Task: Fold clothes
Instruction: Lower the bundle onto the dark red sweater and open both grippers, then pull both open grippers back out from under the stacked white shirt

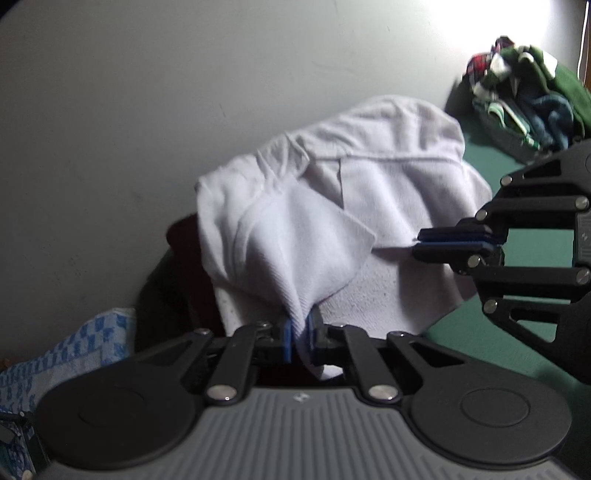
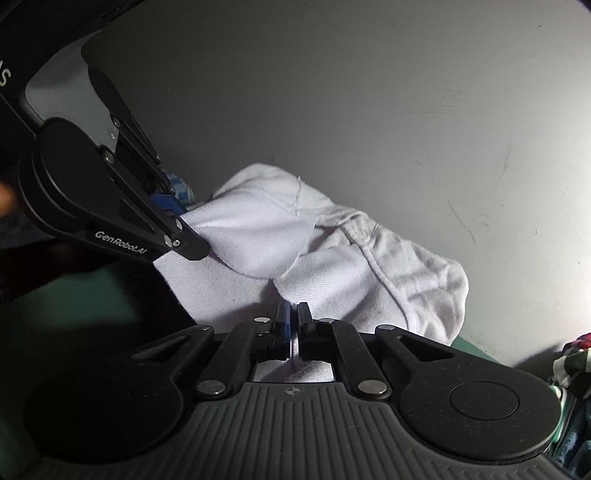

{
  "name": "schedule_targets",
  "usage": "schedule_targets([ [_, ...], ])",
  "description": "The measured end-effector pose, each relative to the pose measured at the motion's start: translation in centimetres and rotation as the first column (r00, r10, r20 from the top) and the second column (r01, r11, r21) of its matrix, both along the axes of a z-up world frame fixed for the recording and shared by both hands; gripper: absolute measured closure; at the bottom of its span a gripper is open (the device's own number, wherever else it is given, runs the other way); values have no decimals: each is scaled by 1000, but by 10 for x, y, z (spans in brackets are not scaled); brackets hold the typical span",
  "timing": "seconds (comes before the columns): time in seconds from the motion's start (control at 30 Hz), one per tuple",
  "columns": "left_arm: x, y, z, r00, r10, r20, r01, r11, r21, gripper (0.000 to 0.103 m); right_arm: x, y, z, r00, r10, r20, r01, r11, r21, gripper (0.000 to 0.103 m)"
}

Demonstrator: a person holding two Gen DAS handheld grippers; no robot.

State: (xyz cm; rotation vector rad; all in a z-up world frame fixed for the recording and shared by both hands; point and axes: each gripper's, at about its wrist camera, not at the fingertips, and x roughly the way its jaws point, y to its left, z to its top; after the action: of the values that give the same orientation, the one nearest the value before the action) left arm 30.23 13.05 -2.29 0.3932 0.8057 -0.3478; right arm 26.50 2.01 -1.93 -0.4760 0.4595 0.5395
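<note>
Left tool (image 1: 300,334): pinching white garment (image 1: 332,206) corner.
Right tool (image 2: 294,328): clamped on its edge.
Risk: thin fabric slipping out if pulled unevenly.

Both views were dim and softly blurred. Glare blew out the wall (image 1: 480,22) at the left-wrist frame's upper right; fisheye bending darkened the corners, deep shadow lower left.

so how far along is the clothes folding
Early. Nothing looks folded yet: the mixed green pile is heaped and unsorted, and the blue checked towel lies loose. In hand: the white garment, with the left gripper and right gripper each shut on an edge. Left: fold it, then the rest.
</note>
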Motion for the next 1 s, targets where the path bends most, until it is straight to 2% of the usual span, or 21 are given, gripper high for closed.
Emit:
schedule_targets([
  [0.03,-2,2,2,1000,-8,4,8,1000,-10,95,1,1,-3,1000,5,-9,-5,1000,-18,100],
  [0.13,-10,14,18,999,-32,29,34,998,-50,74,3,-4,2,999,28,-35,-29,999,-18,90],
  [0.2,-14,25,34,998,-42,56,46,996,-77,74,5,-17,19,999,13,-29,-11,998,67,90],
  [0.3,-7,36,58,996,-12,92,22,995,-102,75,25,-36,44,996,-94,2,92,979,181,90],
  [0.4,19,30,66,996,34,84,-21,988,-152,76,48,-43,50,979,-200,43,188,963,192,92],
  [0.5,47,14,56,994,66,83,-51,985,-164,76,71,-43,44,965,-260,42,246,947,207,92],
  [0.67,81,6,18,988,146,57,-140,986,-94,76,97,-44,24,940,-339,-38,339,914,222,92],
  [0.83,68,13,6,988,134,78,-127,988,-92,75,93,-54,-4,937,-338,-92,350,918,189,92],
  [0.93,59,2,-2,984,111,139,-108,994,-33,76,89,-50,-13,941,-334,-56,338,925,175,90],
  [1.0,54,-1,5,983,91,159,-87,996,-32,78,89,-46,-13,943,-332,-35,333,928,166,90],
])
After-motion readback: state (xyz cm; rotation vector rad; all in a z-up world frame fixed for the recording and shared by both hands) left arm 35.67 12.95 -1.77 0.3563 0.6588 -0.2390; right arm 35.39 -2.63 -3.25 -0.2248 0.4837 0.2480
